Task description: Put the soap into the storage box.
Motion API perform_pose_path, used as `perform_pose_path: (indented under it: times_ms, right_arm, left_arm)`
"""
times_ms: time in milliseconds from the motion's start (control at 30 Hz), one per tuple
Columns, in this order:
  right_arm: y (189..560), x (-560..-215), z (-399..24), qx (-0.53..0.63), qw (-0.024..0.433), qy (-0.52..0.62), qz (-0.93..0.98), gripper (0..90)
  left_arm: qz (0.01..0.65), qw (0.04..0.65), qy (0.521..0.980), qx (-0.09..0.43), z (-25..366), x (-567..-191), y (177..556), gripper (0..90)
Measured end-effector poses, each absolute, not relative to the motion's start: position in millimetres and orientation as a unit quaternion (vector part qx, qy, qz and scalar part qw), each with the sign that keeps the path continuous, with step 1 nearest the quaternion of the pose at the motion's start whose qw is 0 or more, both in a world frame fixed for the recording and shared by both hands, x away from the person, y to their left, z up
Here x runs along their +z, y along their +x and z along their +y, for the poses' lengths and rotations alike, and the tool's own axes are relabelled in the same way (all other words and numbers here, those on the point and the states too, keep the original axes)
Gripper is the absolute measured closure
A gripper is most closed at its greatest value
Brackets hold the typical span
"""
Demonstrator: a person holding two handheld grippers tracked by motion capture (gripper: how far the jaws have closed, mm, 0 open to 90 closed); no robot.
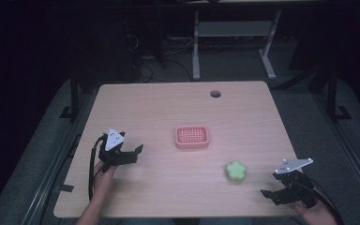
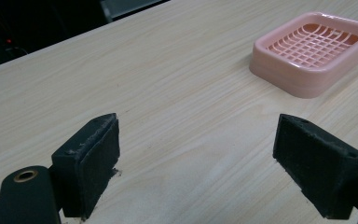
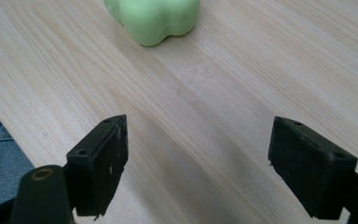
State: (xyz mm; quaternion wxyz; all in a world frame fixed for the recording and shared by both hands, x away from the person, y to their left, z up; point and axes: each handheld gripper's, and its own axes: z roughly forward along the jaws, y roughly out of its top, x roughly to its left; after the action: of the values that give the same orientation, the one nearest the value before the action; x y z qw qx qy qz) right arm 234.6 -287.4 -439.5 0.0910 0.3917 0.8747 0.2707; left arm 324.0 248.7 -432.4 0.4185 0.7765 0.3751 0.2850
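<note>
Green lobed soap [image 1: 236, 171], glossy, rests near the pink slatted dish [image 1: 192, 137]; right gripper [image 1: 273, 195] and left gripper [image 1: 130, 154] spread, empty; pale wooden table [image 1: 168, 103]; dark room.

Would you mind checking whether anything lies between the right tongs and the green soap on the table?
Nothing visible does. The right tongs stand open near the table's front right corner, and only bare wood lies between them and the green flower-shaped soap. The pink soap dish sits farther off, out of that path.

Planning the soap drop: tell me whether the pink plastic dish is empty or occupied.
Empty. The pink plastic grid-bottomed dish shows its bare grid, and the green lobed soap lies apart on the wooden table.
</note>
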Motion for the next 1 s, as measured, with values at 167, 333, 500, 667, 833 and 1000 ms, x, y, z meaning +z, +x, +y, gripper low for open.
perform_pose_path:
  times_ms: [167,333,500,667,833,1000]
  right_arm:
    - [237.0,-434.9,-283.3,0.270,0.086,0.386,0.878,18.9]
    - [240.8,-429.4,-277.3,0.263,0.079,0.382,0.883,18.3]
    - [246.3,-424.0,-269.3,0.260,0.080,0.372,0.888,17.5]
    - [253.4,-420.4,-256.7,0.257,0.071,0.363,0.893,16.6]
    - [262.8,-417.3,-240.4,0.241,0.066,0.348,0.904,16.3]
    - [270.1,-414.5,-229.9,0.235,0.062,0.340,0.909,15.5]
  left_arm:
    - [0.377,0.419,0.775,0.285,249.0,-432.5,324.4,14.3]
    - [0.374,0.419,0.776,0.287,248.6,-431.9,324.1,14.3]
    - [0.377,0.421,0.774,0.284,249.0,-432.2,324.7,14.3]
    - [0.375,0.420,0.776,0.285,248.8,-432.3,324.8,14.3]
    - [0.375,0.421,0.775,0.286,249.4,-431.9,324.9,14.3]
    - [0.376,0.420,0.775,0.285,250.1,-431.6,325.3,14.3]
